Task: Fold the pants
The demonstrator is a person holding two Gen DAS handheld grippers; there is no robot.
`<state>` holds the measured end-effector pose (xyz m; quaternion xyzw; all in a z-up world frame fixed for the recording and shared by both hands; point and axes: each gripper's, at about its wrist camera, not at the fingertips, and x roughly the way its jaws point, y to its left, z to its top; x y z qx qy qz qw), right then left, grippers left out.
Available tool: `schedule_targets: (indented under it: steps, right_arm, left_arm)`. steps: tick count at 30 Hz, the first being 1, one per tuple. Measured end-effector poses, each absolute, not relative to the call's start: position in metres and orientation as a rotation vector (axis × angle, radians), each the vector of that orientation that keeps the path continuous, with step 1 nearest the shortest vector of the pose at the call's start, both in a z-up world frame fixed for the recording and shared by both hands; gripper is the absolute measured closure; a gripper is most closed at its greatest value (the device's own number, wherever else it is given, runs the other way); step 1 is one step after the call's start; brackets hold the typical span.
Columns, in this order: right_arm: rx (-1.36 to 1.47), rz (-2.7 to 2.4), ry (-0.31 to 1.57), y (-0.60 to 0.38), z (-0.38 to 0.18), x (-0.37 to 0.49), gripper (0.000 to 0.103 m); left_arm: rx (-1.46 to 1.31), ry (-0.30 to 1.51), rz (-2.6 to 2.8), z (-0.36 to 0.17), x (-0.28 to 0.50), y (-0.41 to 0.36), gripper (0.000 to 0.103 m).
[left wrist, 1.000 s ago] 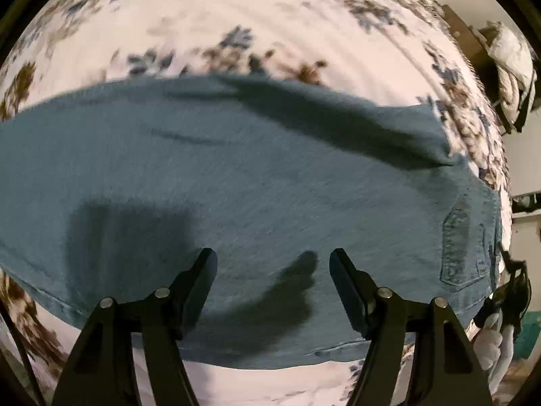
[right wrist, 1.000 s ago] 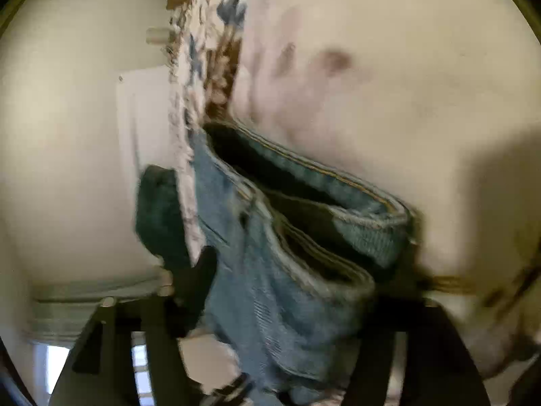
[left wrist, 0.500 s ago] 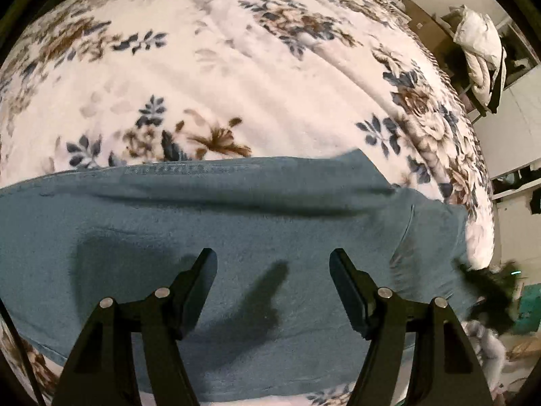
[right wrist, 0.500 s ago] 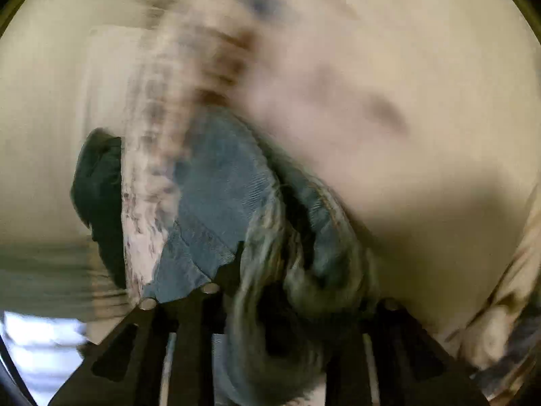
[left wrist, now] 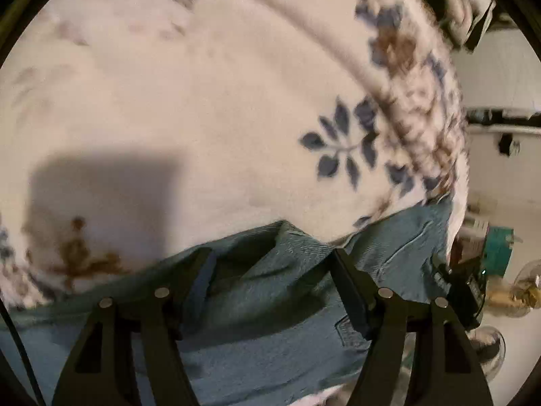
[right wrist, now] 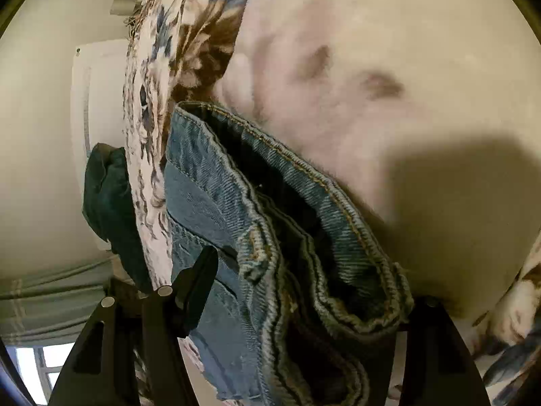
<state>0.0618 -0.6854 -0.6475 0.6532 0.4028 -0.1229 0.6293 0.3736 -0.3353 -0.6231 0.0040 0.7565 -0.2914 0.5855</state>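
Blue denim pants (left wrist: 270, 338) lie on a white floral bedspread (left wrist: 203, 101). My left gripper (left wrist: 272, 270) hangs open just above them near the top edge, where a raised fold (left wrist: 284, 237) sits between its fingers; a back pocket (left wrist: 348, 335) shows by the right finger. In the right wrist view the pants' waistband (right wrist: 304, 176) gapes open. My right gripper (right wrist: 304, 287) has its jaws opening, with the bunched waistband lying between them. Its left finger (right wrist: 203, 270) stands free of the denim and its right finger is hidden under the cloth.
The bed's edge (left wrist: 456, 169) curves down the right of the left wrist view, with a teal box (left wrist: 497, 250) on the floor beyond and a heap of clothes (left wrist: 466, 10) further back. A dark green cloth (right wrist: 104, 196) hangs past the bedspread's edge (right wrist: 145, 169).
My left gripper has swept along the pants toward the pocket end and their upper edge. My right gripper's jaws narrowed on the waistband and have spread apart again.
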Motion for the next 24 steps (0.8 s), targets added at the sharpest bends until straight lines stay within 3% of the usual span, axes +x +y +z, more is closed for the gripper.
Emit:
schedule_targets:
  steps: [3,4,5,7,12,17,21,24]
  right_arm:
    - [1.465,-0.287,0.938,-0.683,-0.65,0.062,0.037]
    - [1.455,-0.288,0.943,-0.681,-0.654,0.064,0.037]
    - [1.453,-0.29,0.941,-0.681,-0.654,0.064,0.037]
    - [1.452,-0.293,0.932,-0.677,-0.653,0.065,0.037]
    - [1.38,-0.302,0.917,-0.672,-0.638,0.061,0.039]
    - [1.338,-0.299,0.856,-0.674,-0.625,0.068,0.044]
    - [1.444,-0.292,0.832,-0.683,-0.643,0.07,0.042]
    - [1.44,-0.279,0.773,-0.687,-0.627,0.068,0.079]
  left_arm:
    - [0.056,1.806,-0.715,-0.627,0.377,-0.343,0.037]
    - [0.079,1.792,-0.75,-0.623,0.375,-0.346,0.061]
    - [0.109,1.752,-0.795,-0.615,0.371,-0.349,0.078]
    - [0.168,1.704,-0.809,-0.604,0.366,-0.355,0.086]
    - [0.261,1.611,-0.774,-0.603,0.372,-0.366,0.087]
    - [-0.312,1.813,-0.703,-0.652,0.411,-0.316,0.087]
    - [-0.549,1.787,-0.674,-0.656,0.418,-0.287,0.087]
    - [-0.574,1.718,-0.664,-0.638,0.43,-0.276,0.086]
